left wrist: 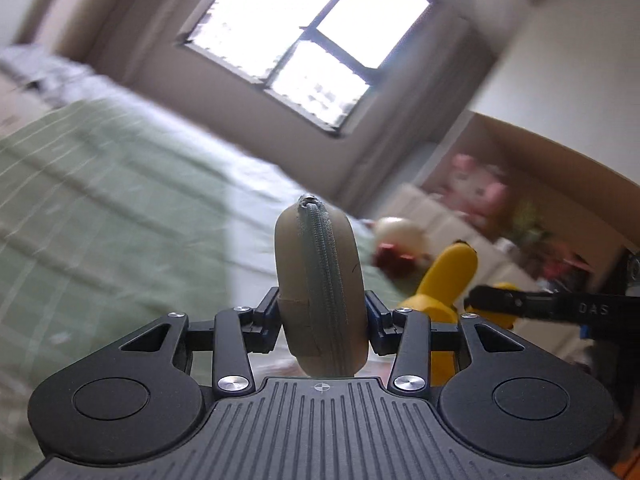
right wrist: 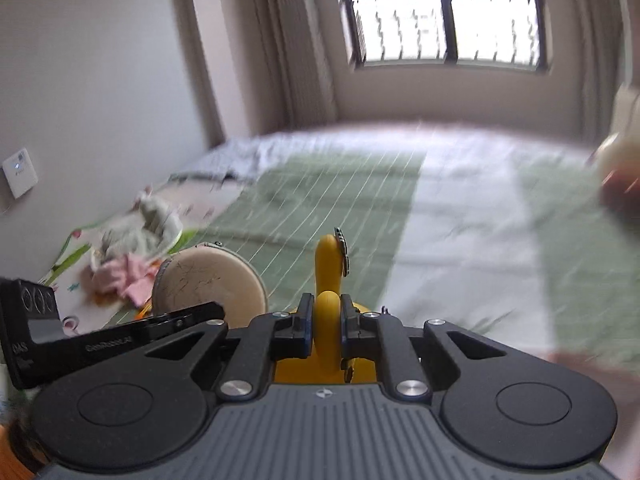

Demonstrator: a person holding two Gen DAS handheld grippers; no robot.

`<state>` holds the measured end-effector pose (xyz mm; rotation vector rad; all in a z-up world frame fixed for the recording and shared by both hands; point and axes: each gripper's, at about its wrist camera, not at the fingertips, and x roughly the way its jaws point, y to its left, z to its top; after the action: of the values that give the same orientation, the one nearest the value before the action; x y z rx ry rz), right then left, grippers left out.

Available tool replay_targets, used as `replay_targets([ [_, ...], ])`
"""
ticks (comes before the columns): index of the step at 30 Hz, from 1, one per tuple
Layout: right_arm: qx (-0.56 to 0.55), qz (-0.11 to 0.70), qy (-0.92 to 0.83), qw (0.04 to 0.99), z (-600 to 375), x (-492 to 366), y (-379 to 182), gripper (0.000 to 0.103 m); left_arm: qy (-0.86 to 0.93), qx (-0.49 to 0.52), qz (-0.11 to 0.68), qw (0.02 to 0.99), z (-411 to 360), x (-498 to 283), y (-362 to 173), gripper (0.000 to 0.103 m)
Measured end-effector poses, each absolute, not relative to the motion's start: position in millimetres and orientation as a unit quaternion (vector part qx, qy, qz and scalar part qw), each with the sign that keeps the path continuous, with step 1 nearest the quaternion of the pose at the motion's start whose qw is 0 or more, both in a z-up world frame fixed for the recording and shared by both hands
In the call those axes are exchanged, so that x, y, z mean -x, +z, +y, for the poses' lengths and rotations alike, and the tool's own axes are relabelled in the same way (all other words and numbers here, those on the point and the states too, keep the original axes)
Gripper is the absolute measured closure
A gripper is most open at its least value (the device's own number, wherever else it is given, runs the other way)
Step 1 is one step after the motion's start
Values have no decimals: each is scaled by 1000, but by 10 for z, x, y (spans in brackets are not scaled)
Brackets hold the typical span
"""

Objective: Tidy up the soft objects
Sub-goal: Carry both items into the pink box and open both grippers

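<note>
Left claw point(left wrist: 322, 316) clamped on round tan zip pouch point(left wrist: 320, 292), pouch up in air over bed point(left wrist: 100, 200). Right claw point(right wrist: 326, 326) clamped on yellow soft toy point(right wrist: 329, 280), also up in air. Cardboard box point(left wrist: 560, 168) with pink plush point(left wrist: 476, 184) sits past bed edge, likely drop place. Views blurry, so both claws seem to swing fast. Risk: pouch is fat and smooth, held only near its lower part, so it may slip out. Claws close together, may bump.
</note>
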<state>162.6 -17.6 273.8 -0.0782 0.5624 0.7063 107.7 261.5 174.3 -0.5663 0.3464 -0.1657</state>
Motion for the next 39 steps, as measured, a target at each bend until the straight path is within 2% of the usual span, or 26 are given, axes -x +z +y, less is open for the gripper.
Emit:
replay_targets([
  [6,42,232,271,933,-1230,-1753,2940,91,-185,262,188,928,1645,-1545,2081,56],
  [10,12,247,236,940,-1873,-2031,2636,89,-244,261,199,912,1059,-1977,2113,56],
  [13,4,283,222,933,-2243,-2253,2152,74,-274,245,243,898,621,-2398,1913,51],
  [14,-3,292,200,935,-2361,-2284,1974,65,-266,230,275,895,473,-2553,1782,54],
  [16,-11,299,172,938,-2569,-2292,1727,64,-227,200,324,896,270,-2724,1487,54],
  [19,-27,299,156,941,-2807,-2176,1496,64,-193,209,341,896,252,-2756,1196,54],
  [24,-52,288,145,945,-2909,-1919,1305,53,-200,214,302,907,439,-2379,1294,54],
  [29,-25,270,151,951,-2604,-1426,1093,44,-124,146,253,948,815,-1524,1465,54],
  [33,18,257,164,952,-2147,-1124,883,43,-43,179,232,955,1325,-888,1229,54],
  [36,33,261,185,947,-1837,-937,752,43,-23,217,254,942,1579,-628,945,54],
  [39,44,271,194,942,-1621,-781,592,43,1,170,279,945,1594,-457,757,54],
])
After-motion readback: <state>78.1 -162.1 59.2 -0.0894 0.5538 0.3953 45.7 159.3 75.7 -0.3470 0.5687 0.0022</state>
